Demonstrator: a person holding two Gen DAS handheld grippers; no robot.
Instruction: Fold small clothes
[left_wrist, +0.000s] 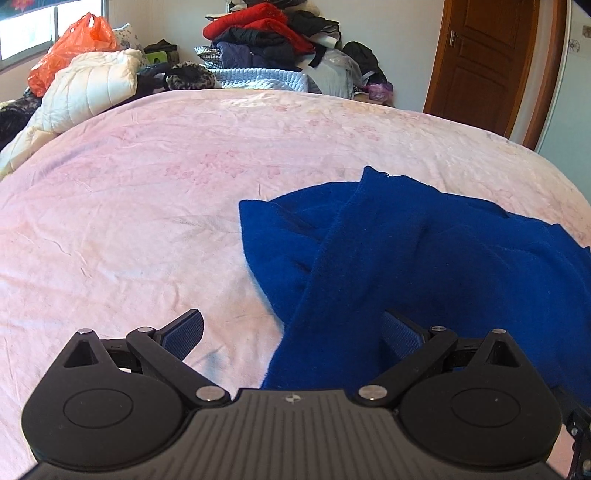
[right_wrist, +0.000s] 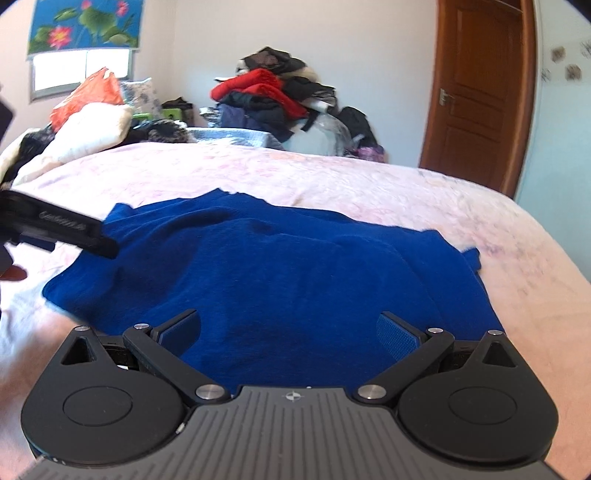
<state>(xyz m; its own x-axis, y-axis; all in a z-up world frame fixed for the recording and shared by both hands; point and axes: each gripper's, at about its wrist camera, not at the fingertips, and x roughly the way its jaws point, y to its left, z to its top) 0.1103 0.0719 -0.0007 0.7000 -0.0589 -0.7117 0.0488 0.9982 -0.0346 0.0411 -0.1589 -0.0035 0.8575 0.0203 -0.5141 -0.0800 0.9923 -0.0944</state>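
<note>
Blue garment (right_wrist: 280, 280) is what we have before us, but we go from the biggest thing down. We see a bed covered by a pink sheet (left_wrist: 147, 221) with a faint flower print, filling most of both views. At its far side a heap of clothes (left_wrist: 266, 40) rises against the wall, red and dark pieces on top, with a cream padded quilt (left_wrist: 92, 88) and an orange plastic bag (left_wrist: 77, 44) to the left of it. A brown wooden door (right_wrist: 480, 96) stands at the right, and a window with a lotus-print blind (right_wrist: 85, 26) sits high on the left wall.

On the sheet, near us, the blue garment lies spread and rumpled — a soft, fuzzy knit. In the left wrist view one long fold of it runs from the far edge down toward the camera and passes between the fingers of our left gripper (left_wrist: 291, 332). Its jaws stand wide apart; the right finger is partly hidden by the cloth, the left one is over bare sheet, and nothing is clamped.

Our right gripper (right_wrist: 290, 332) hangs over the near middle of the garment, with blue cloth behind both fingers. Its jaws are also spread wide and hold nothing — whether the pads touch the fabric we cannot tell. At the left edge of the right wrist view the left gripper shows as a blurred black shape over the garment's left corner.
</note>
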